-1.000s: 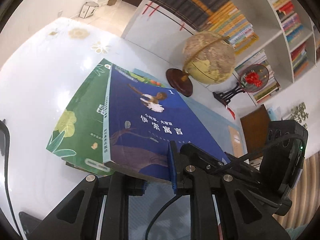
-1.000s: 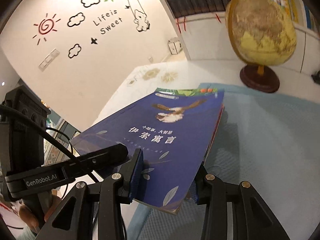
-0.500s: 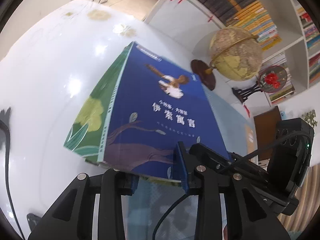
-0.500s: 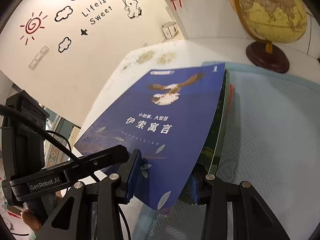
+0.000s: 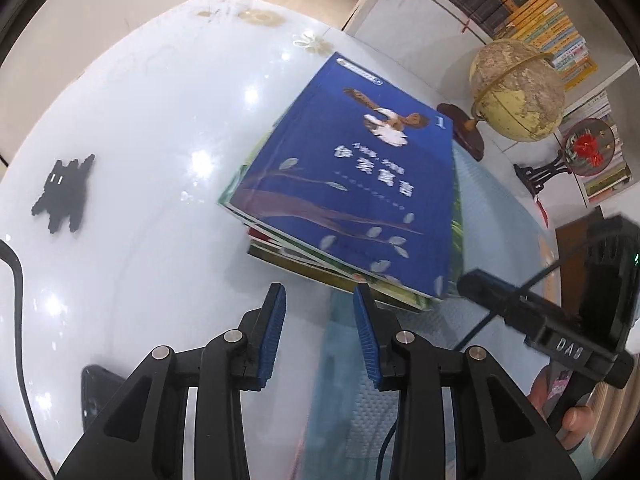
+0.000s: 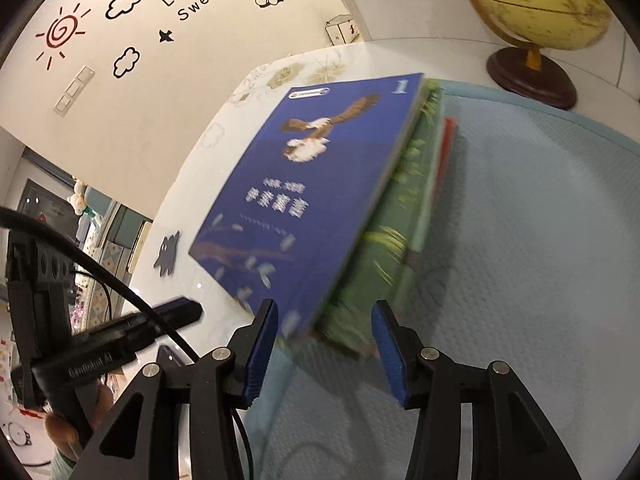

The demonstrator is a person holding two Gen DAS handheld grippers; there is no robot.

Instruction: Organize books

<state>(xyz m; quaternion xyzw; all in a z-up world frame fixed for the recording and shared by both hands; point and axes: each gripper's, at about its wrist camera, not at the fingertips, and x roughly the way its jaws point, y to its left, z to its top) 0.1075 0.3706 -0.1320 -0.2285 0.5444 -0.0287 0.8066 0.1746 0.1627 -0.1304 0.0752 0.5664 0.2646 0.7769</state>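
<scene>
Blue book (image 5: 352, 184) tops the stack on the desk (image 5: 140, 140), partly over the mat (image 6: 540, 240). Your left hand-held gripper (image 5: 320, 332) stands apart and empty; the right hand-held gripper (image 6: 326, 344) is opening around the near corner. Covers look slippery, so take the whole stack by its edges.

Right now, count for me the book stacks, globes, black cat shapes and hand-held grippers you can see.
Book stack: 1
Globe: 1
Black cat shape: 1
Hand-held grippers: 2, left open, right with jaws opening around the stack's corner
Total: 5

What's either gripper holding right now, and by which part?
Nothing. Left gripper stands open, clear of the blue paperback book; right gripper is opening, pads off the stack's near corner.
</scene>
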